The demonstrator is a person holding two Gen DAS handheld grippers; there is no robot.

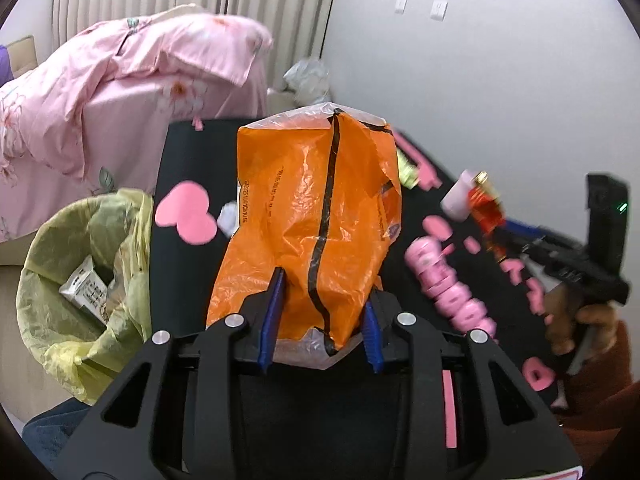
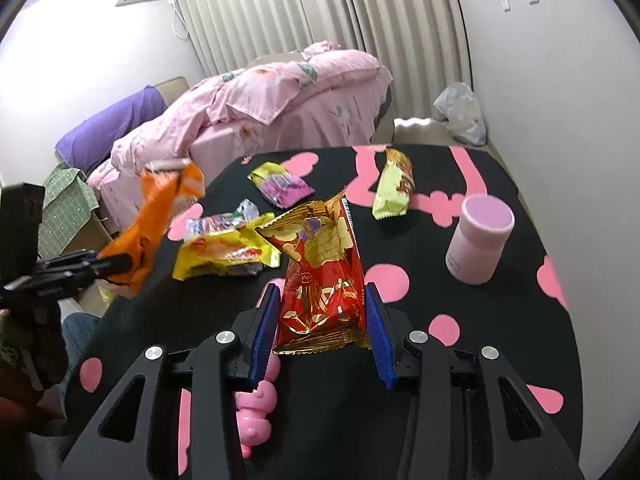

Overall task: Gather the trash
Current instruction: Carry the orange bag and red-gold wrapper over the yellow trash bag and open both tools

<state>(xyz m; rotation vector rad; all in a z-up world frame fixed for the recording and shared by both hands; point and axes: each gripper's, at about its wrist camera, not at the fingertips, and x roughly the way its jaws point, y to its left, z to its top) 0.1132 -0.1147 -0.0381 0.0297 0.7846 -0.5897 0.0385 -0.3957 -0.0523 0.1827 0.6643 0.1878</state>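
so the left gripper (image 1: pixel 320 320) has its pads clamped on an orange wrapper (image 1: pixel 312 216) held up over the black table (image 1: pixel 192 264) next to the yellow-lined trash bin (image 1: pixel 80 280), while the right gripper (image 2: pixel 320 332) pinches a red snack wrapper (image 2: pixel 324 280) above that table

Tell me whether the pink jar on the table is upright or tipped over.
Upright. The pink jar stands on its base on the black table, flat lid facing up, clear of the wrappers.

The left gripper (image 1: pixel 320 316) jaws clamp an orange bag (image 1: pixel 316 216) above the black worktop (image 1: pixel 188 264); a yellow-lined bin (image 1: pixel 80 280) stands left.
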